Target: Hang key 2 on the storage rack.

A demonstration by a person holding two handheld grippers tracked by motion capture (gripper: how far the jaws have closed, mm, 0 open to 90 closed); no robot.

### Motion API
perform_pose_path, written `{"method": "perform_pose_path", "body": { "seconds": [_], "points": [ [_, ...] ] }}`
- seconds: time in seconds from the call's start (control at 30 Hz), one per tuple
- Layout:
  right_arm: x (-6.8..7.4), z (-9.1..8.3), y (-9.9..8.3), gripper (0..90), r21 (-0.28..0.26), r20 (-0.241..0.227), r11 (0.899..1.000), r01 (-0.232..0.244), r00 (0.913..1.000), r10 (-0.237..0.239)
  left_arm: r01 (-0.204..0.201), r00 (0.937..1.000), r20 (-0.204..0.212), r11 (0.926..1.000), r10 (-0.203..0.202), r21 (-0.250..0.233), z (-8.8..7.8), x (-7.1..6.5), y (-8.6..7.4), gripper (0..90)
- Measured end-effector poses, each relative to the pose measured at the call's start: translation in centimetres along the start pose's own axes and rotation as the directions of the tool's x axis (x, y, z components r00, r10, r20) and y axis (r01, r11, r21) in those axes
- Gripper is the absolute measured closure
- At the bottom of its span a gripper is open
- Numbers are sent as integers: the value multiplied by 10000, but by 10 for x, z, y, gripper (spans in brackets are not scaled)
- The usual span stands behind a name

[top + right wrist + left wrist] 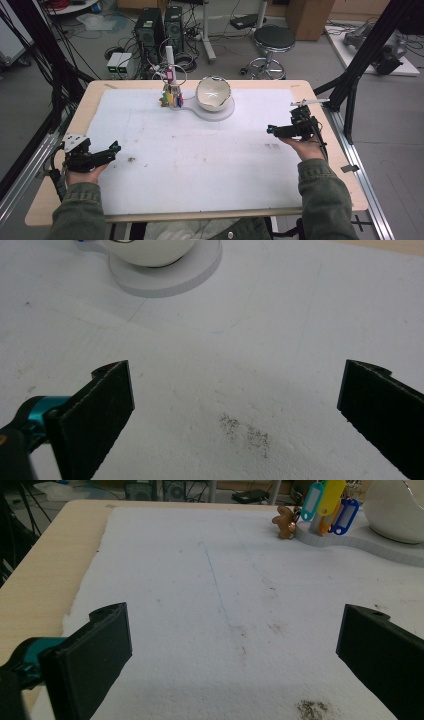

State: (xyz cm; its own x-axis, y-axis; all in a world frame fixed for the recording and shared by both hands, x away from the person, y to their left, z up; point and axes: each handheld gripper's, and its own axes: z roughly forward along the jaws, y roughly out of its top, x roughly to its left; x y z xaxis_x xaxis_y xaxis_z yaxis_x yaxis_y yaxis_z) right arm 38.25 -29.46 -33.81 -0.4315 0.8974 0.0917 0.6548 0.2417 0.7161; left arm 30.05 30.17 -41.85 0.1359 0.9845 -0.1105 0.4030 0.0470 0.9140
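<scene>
A white bowl (213, 93) sits on a flat white base (225, 112) at the back middle of the white sheet (200, 155). Beside it stands a small post hung with coloured key tags (172, 95); the left gripper view shows the key tags (327, 502) and a brown charm (285, 522) at top right. My left gripper (116, 148) rests low at the left edge, open and empty. My right gripper (270, 130) hovers at the right, open and empty, with the bowl (147, 251) ahead at its upper left.
The wooden table (85, 107) borders the sheet. Dark smudges mark the sheet near the left gripper (131, 160) and the right (272, 146). Black frame posts (365, 55), a stool (272, 42) and computer towers (159, 27) stand behind the table.
</scene>
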Motion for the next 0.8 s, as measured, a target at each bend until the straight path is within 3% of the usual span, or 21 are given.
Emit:
{"method": "perform_pose_path", "body": {
  "seconds": [0.2, 0.4, 0.57, 0.8],
  "points": [
    [-2, 1, -14, 8, -329, 44, 9993, -172, 9998, 173, 18, 10000, -13, 10000, -18, -2, 0, 0, 0, 17],
    [-1, -2, -32, 8, -939, 579, 9955, -112, 9982, 167, 13, 10000, 2, 10000, -13, -4, 0, 0, 0, 17],
    [-4, -2, -45, 8, -1272, 328, 9903, -565, 9976, 612, -58, 10000, 10, 10000, 58, 30, 0, 0, 0, 17],
    [1, 3, -64, 8, -1698, 223, 9853, -196, 9995, 237, -89, 10000, 17, 9999, 88, 74, 0, -1, 0, 17]
  ]
}}
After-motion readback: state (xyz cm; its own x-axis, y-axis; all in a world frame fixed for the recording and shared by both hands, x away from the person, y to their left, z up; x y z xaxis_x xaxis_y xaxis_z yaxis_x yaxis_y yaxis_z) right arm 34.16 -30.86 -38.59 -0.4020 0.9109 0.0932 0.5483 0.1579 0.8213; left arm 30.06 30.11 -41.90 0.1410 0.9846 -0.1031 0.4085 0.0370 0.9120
